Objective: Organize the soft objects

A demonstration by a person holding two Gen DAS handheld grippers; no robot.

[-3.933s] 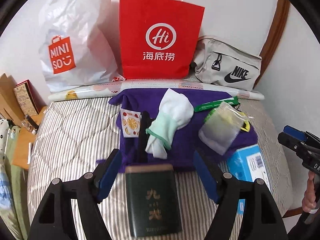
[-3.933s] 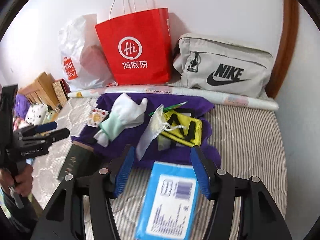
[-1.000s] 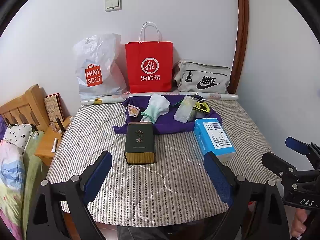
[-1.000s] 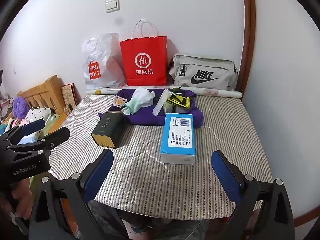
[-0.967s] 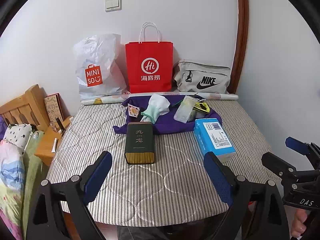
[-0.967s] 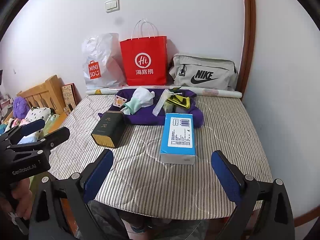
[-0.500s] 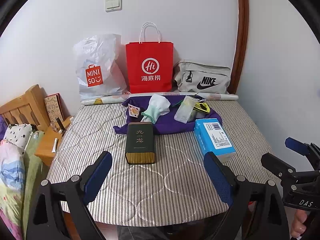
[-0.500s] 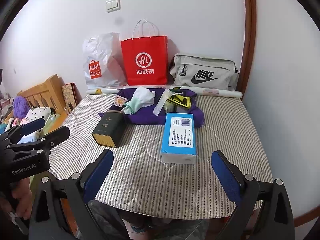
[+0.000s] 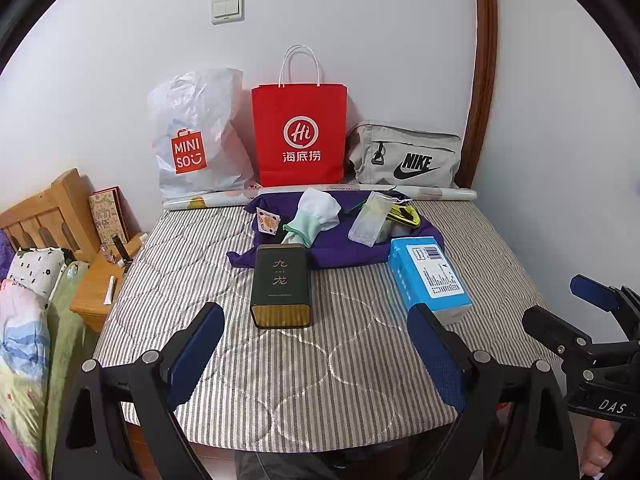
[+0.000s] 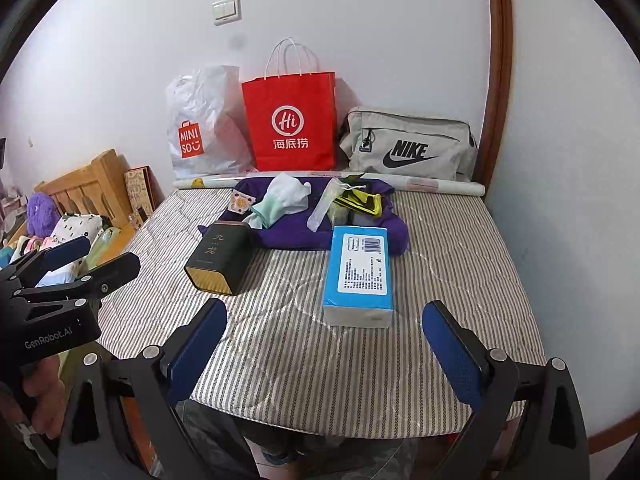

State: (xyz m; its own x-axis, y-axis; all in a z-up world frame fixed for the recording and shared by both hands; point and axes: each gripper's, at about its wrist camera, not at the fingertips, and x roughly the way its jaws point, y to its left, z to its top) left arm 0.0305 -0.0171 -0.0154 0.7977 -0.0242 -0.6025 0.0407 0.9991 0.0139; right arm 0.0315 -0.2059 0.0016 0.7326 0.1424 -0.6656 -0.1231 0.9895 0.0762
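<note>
A purple cloth (image 9: 340,254) (image 10: 296,232) lies at the far middle of the striped mattress (image 9: 320,360). On it rest a white-and-mint sock (image 9: 316,216) (image 10: 282,200), a clear pouch (image 9: 368,224) (image 10: 322,208), a yellow-black item (image 9: 404,216) (image 10: 360,202) and a small fruit-print packet (image 9: 267,221). In front lie a dark green tin (image 9: 281,286) (image 10: 220,258) and a blue tissue pack (image 9: 428,276) (image 10: 360,272). My left gripper (image 9: 316,356) and right gripper (image 10: 324,350) both stand open over the near edge, holding nothing.
Against the wall stand a white Miniso bag (image 9: 196,136), a red paper bag (image 9: 300,136) and a grey Nike bag (image 9: 404,160), with a rolled sheet (image 9: 224,200) before them. A wooden headboard (image 9: 44,212) and bedding (image 9: 24,320) lie left. The wall closes the right side.
Since 3.9 s ago both grippers have pulled far back from the objects to the mattress's near edge. Over the last second nothing has visibly moved.
</note>
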